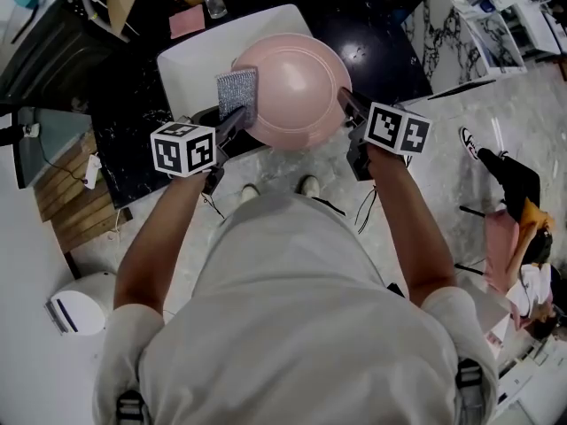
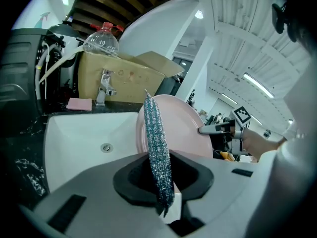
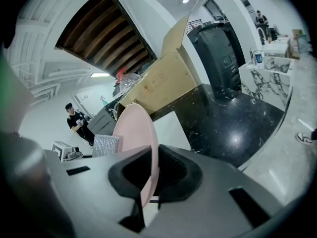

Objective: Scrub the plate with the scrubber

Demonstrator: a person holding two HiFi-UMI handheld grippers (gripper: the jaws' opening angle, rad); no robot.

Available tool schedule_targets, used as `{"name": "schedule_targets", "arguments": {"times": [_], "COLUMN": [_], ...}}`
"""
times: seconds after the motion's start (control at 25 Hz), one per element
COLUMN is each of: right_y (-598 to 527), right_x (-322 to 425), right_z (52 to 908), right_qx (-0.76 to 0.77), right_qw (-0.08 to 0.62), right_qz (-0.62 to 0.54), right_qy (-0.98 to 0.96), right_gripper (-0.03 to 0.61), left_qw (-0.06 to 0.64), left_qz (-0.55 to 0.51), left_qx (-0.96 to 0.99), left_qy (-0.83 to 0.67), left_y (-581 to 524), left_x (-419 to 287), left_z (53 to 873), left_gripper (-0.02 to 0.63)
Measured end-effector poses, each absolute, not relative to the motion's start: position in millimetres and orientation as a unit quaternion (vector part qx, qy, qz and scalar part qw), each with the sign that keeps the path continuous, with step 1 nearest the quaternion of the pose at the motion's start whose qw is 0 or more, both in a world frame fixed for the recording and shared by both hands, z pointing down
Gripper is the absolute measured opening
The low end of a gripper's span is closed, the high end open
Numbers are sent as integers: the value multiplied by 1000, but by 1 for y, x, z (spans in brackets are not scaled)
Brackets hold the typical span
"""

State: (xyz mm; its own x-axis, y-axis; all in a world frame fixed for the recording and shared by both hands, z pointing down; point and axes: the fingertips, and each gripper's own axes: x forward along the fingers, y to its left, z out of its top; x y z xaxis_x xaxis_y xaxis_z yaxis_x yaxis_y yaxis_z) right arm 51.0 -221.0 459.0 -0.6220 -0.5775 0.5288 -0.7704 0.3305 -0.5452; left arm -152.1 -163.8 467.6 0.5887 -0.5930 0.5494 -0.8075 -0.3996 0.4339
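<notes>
Black marble tabletop (image 1: 128,153) frames a white sink (image 1: 190,60) in front of me. A faucet (image 2: 105,87), a cardboard box (image 2: 126,76) and a clear plastic bottle (image 2: 101,41) stand at its far side, and a small pink pad (image 1: 186,22) lies on the stone beside them. My right tool (image 3: 146,177) is clamped on the rim of the pink plate (image 1: 297,87), holding it up on edge in the air over the near end of the sink. My left tool (image 2: 162,182) is closed on the lower end of the silvery scrubber (image 1: 237,91), which stands upright out of the jaws. The scrubber sits at the plate's left side, its flat face turned toward the plate; I cannot tell whether the two actually touch. Both my forearms reach forward on either side of the plate.
</notes>
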Motion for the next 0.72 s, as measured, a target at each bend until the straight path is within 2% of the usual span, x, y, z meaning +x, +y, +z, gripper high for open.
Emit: {"name": "schedule_targets", "arguments": {"times": [0.44, 0.72], "right_y": [-215, -222], "right_x": [40, 32], "right_z": [466, 463], "right_qx": [419, 419], "right_qw": [132, 137], "right_qz": [406, 409], "right_qy": [-801, -799], "right_gripper": [26, 25], "left_qw": [339, 310], "left_qz": [85, 57], "left_qx": [809, 799], "left_qy": [-473, -513], "left_y": [-174, -161], "left_x": [-211, -258], "left_z": [438, 411], "left_gripper": [69, 67]}}
